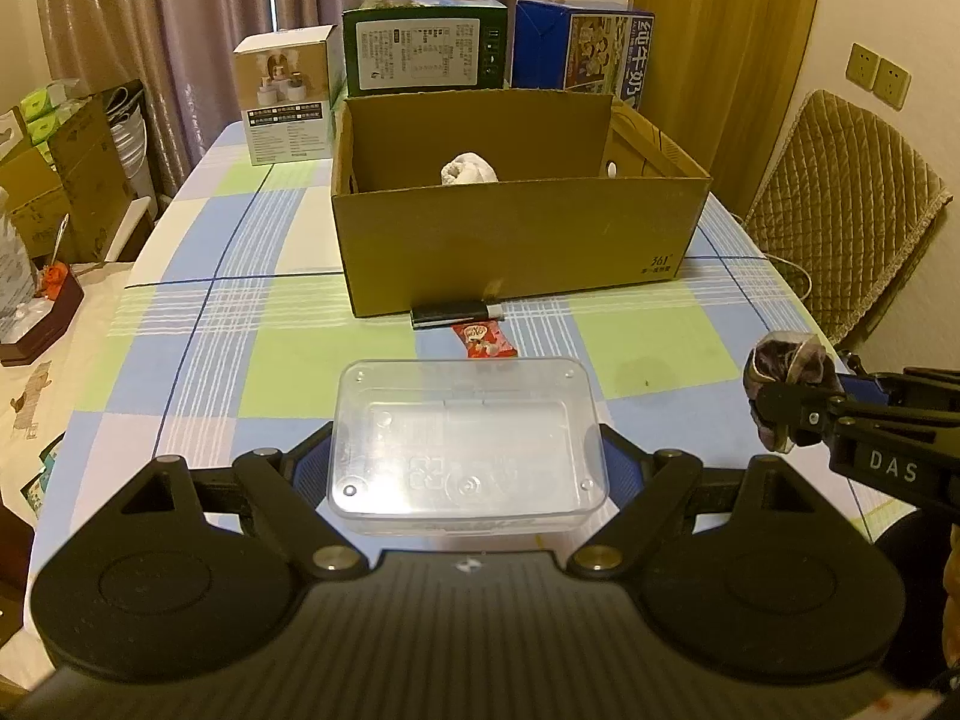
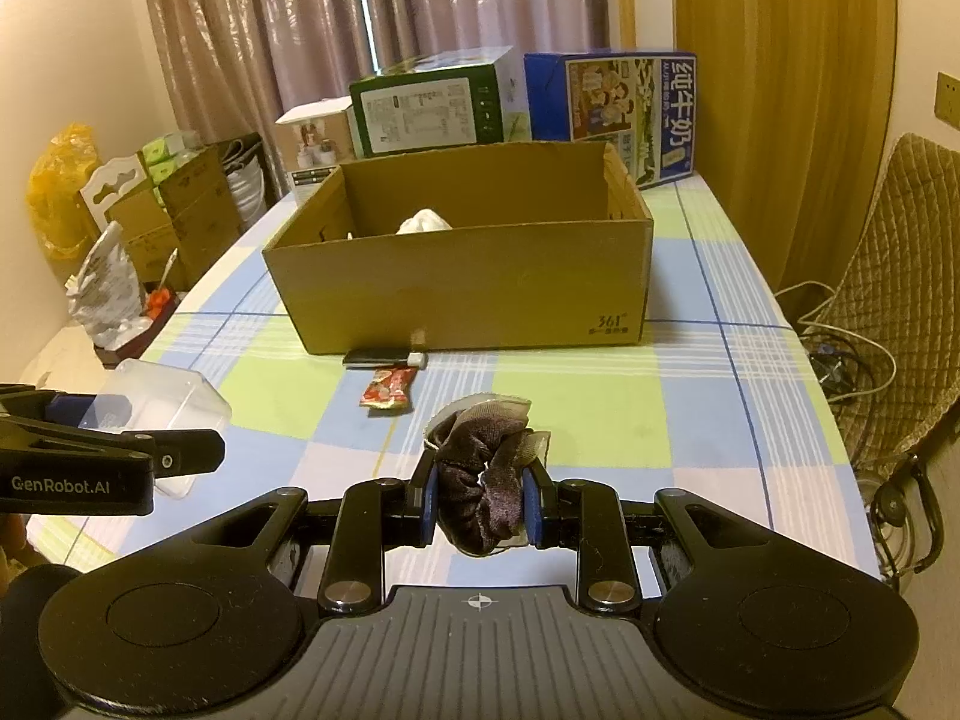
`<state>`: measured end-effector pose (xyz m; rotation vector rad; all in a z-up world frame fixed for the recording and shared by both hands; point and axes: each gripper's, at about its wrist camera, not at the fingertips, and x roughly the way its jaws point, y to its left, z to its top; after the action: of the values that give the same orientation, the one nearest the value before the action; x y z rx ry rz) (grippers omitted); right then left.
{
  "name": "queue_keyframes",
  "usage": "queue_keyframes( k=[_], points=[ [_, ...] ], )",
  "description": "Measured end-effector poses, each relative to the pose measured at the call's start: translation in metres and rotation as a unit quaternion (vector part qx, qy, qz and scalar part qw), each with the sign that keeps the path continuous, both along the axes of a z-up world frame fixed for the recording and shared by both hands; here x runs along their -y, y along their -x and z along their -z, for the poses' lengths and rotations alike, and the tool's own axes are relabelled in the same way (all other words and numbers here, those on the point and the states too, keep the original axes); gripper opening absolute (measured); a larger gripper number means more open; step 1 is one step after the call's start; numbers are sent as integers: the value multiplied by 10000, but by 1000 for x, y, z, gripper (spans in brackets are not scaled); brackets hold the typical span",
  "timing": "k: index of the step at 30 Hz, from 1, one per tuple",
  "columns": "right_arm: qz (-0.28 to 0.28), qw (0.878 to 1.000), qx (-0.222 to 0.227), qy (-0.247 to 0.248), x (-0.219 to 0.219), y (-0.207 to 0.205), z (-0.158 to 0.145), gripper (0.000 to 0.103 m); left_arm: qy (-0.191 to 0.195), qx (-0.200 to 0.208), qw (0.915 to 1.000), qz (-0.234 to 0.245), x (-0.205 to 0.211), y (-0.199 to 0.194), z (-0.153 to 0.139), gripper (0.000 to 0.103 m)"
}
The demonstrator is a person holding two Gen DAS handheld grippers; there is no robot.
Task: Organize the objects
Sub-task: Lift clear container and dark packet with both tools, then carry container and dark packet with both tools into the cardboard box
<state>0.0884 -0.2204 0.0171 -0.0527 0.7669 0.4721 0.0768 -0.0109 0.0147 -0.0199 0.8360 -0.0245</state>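
Both tools loaded above the checked tabletop (image 2: 708,408), in front of the cardboard box (image 2: 480,294).

The left tool (image 1: 465,456) is spread wide and clamped on the long sides of a clear plastic container (image 1: 465,438), its blue pads pressed against the walls; the container looks empty and is held near the front edge of the tabletop. The right tool (image 2: 480,498) is nearly closed, pinching a bunched dark brown sock (image 2: 480,468) between its blue pads, the fabric bulging above and below them. The open box stands further back with a white balled-up item (image 1: 469,168) inside. Just in front of the box a black and white stick-shaped object (image 1: 456,313) lies touching its base, and a red snack packet (image 1: 483,339) lies beside that.
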Motion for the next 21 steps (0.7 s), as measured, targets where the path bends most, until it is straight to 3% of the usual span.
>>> queue_keyframes(
  k=[10,21],
  points=[
    [-41,10000,80,-43,-4,-37,-11,24,-70,60,9999,108,-4,-35,-7,84],
    [-212,9995,173,-166,-22,-121,-40,24,-173,239,9990,330,-15,-120,-37,84]
  ],
)
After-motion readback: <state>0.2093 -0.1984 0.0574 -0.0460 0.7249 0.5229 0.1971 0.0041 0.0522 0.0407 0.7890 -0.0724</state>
